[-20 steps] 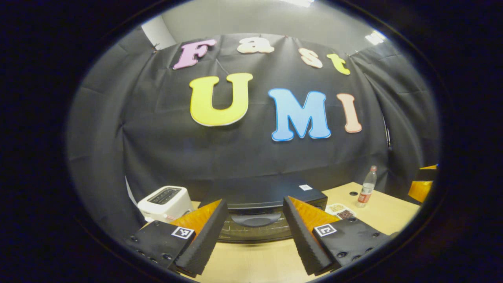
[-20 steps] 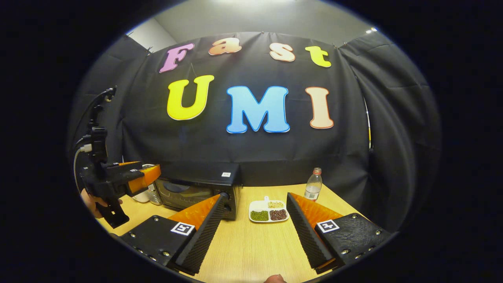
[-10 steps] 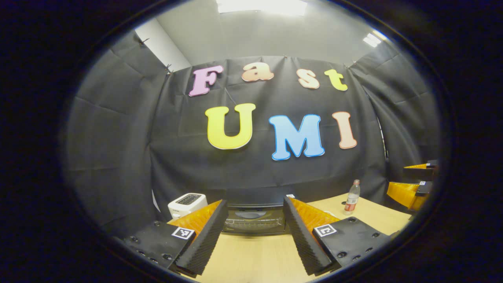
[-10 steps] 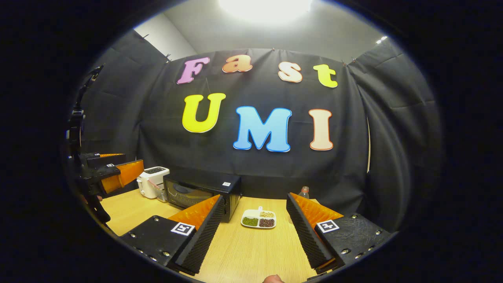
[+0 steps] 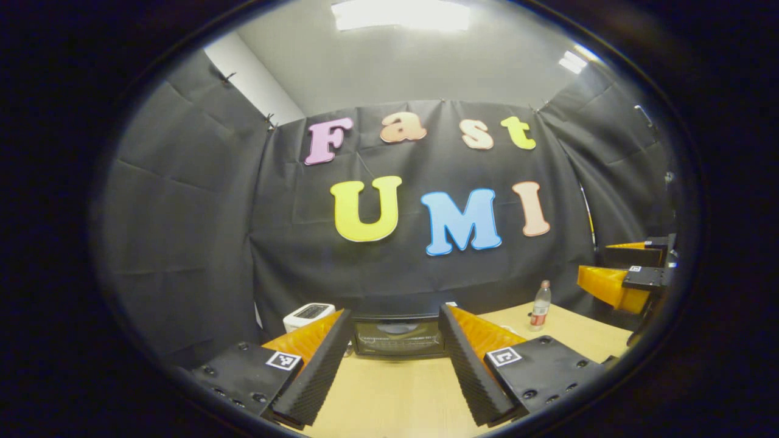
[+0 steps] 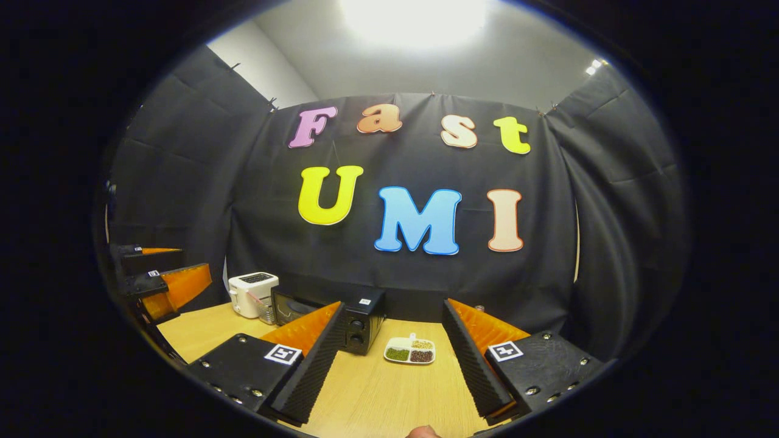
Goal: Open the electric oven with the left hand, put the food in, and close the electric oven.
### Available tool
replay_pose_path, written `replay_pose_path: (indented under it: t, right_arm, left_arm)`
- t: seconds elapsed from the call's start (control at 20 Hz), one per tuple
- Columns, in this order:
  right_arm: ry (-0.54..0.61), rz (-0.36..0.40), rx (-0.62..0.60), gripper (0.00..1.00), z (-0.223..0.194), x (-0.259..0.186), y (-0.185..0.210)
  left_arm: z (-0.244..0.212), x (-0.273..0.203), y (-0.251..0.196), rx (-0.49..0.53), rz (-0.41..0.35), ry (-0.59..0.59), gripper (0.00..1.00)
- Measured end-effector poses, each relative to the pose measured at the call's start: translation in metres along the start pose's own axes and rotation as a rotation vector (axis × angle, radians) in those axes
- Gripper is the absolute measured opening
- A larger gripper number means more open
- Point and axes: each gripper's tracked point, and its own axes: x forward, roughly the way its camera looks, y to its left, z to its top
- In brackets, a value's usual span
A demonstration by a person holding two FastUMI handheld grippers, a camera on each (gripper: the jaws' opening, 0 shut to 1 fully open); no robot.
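Pale wood tabletop (image 5: 389, 395) lies under both of your grippers. Your left gripper (image 5: 395, 371) is released, fingers spread wide with nothing between them, and it hangs above the table. Straight ahead of it, framed in the gap between its fingers, stands the electric oven (image 5: 398, 336) with its door shut (glass front facing you). A white toaster (image 5: 308, 315) sits just beyond the left finger, beside the oven; a plastic bottle (image 5: 538, 306) stands off past the right finger. Your right gripper (image 6: 389, 371) is likewise released and empty. Ahead of it, between its fingers, rests the food tray (image 6: 409, 351), a white divided dish with green, tan and dark portions, on the table just right of the oven (image 6: 359, 316). The left gripper (image 6: 167, 286) shows far off to its left.
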Motion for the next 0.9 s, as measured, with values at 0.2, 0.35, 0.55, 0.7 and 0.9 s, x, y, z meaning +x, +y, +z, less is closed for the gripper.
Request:
replay_pose_path:
  t: [0.2,0.35,0.55,0.7,0.9]
  right_arm:
    - [0.014,-0.011,0.021,0.96,-0.003,0.001,0.012]
    - [0.008,-0.017,0.035,0.96,0.001,0.001,0.018]
    - [-0.023,-0.020,0.062,0.96,0.013,0.005,0.022]
    - [-0.027,-0.017,0.053,0.96,0.013,0.009,0.023]
    - [-0.029,-0.010,0.046,0.96,0.015,0.009,0.026]
  left_arm:
    - [-0.007,0.005,0.013,-0.012,-0.004,0.009,0.99]
    - [0.002,0.003,0.026,-0.018,0.004,-0.012,1.00]
    - [0.005,0.002,0.035,-0.015,0.008,-0.028,1.00]
    - [0.002,0.000,0.036,-0.012,0.009,-0.019,0.90]
    - [0.003,0.000,0.040,-0.016,0.019,-0.026,0.99]
